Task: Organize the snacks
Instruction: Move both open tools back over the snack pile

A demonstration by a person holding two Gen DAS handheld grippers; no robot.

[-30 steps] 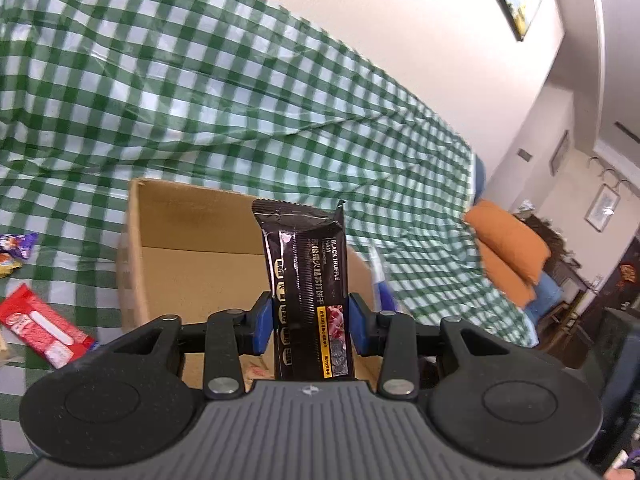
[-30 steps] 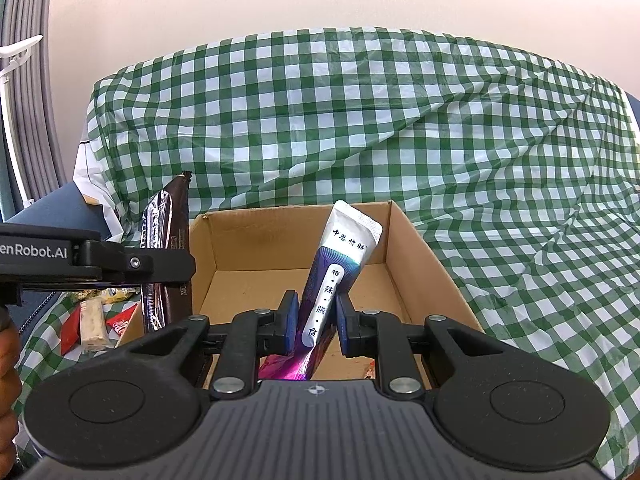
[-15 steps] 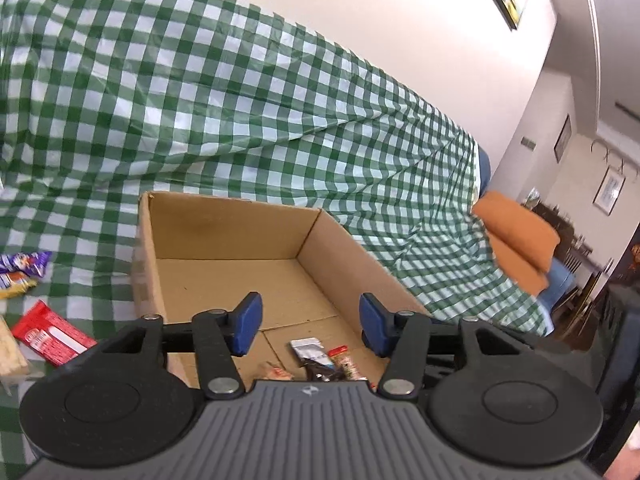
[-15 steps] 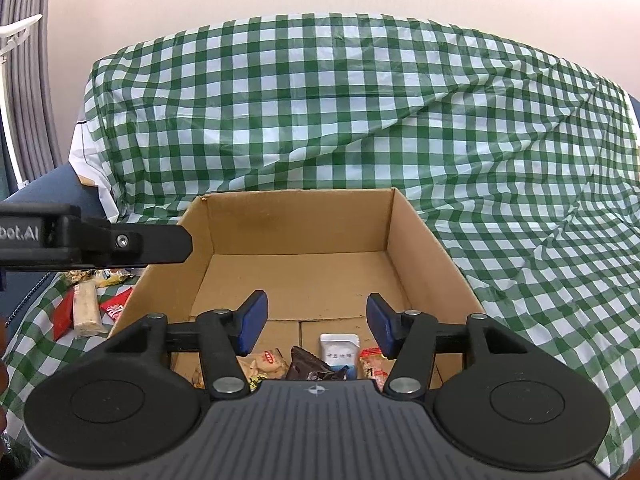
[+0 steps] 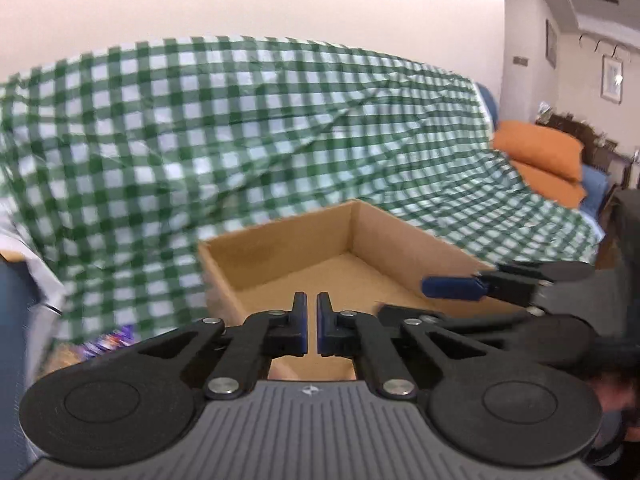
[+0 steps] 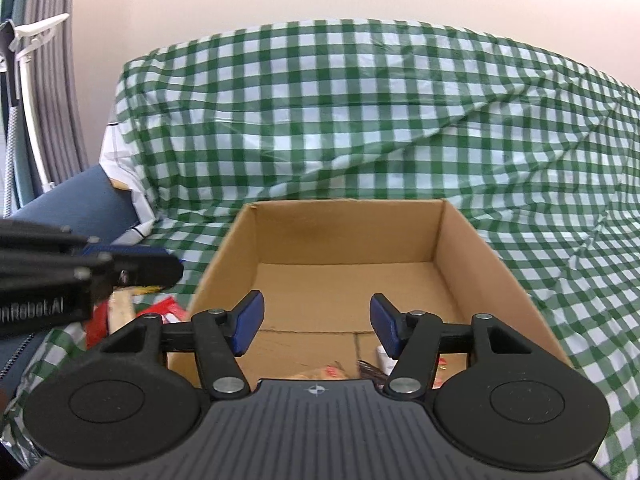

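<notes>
With nothing held, the left gripper (image 5: 312, 330) nearly closed and the right gripper (image 6: 316, 330) wide open above the cardboard box (image 6: 460, 248), where several snacks (image 6: 332, 371) lie, the next move is probably fetching the loose snacks (image 6: 120, 312) beside it.

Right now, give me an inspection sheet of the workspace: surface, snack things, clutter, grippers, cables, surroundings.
Surface: green checked cloth, wrinkled, draped over what looks like a sofa.
Job's things: open cardboard box, a few snack packets at its near end; more loose snacks on the cloth left of the box, blurred.
Clutter: nothing seen beyond the snacks.
Grippers: left gripper nearly shut, holding nothing; right gripper open over the box, holding nothing.
Cables: nothing seen.
Surroundings: orange cushions, framed pictures on the wall, grey curtain.
</notes>
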